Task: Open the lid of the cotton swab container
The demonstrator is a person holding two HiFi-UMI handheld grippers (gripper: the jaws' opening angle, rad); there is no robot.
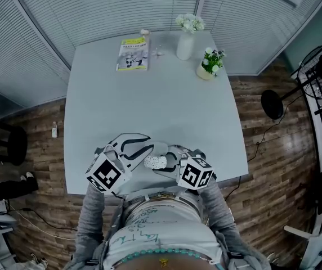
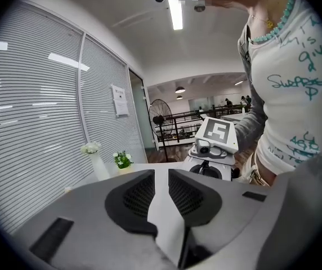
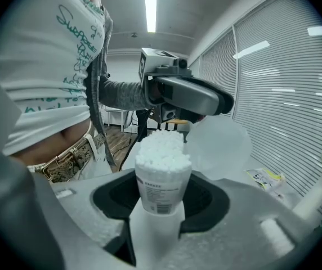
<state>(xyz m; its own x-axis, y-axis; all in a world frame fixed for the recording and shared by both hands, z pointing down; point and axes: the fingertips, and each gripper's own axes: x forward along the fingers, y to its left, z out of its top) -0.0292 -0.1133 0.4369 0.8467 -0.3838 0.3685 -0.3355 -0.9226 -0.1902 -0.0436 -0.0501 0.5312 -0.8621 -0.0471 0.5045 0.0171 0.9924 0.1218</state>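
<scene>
The cotton swab container [image 3: 160, 179] stands upright between the pads of the right tongs [image 3: 160, 202], which are closed on its labelled lower body at a fairly wide spread. Its long axis runs up and down, across the line the tongs point along. The mouth is uncovered and the packed white heads of the cotton swabs [image 3: 161, 145] rise above the rim.

The lid [image 3: 220, 144], a translucent round cap, is already off. In the right gripper view it hangs just beside the container's top, to the right and slightly behind, tilted, with its upper edge at the tips of the left tongs [image 2: 161, 193]. Those tongs are nearly shut, with only a thin pale strip between the pads. I take that strip to be the lid's edge seen end-on, so they appear to be pinching it.

In the head view the 2 tongs point toward each other with the container between them, over the near edge of the surface [image 1: 150, 94] and close to the person's waist. Whether its base touches the surface I cannot tell.

The opening looks done. Any coming move turns on the lid sitting so near the swab heads. The left hand is the 1 carrying it, so a sideways draw away from the container, not downward, should keep the lid clear of the swabs.

Well apart, along the far edge, stand a booklet [image 1: 133, 54], a white vase of flowers [image 1: 186, 41] and a small potted plant [image 1: 210, 63].
</scene>
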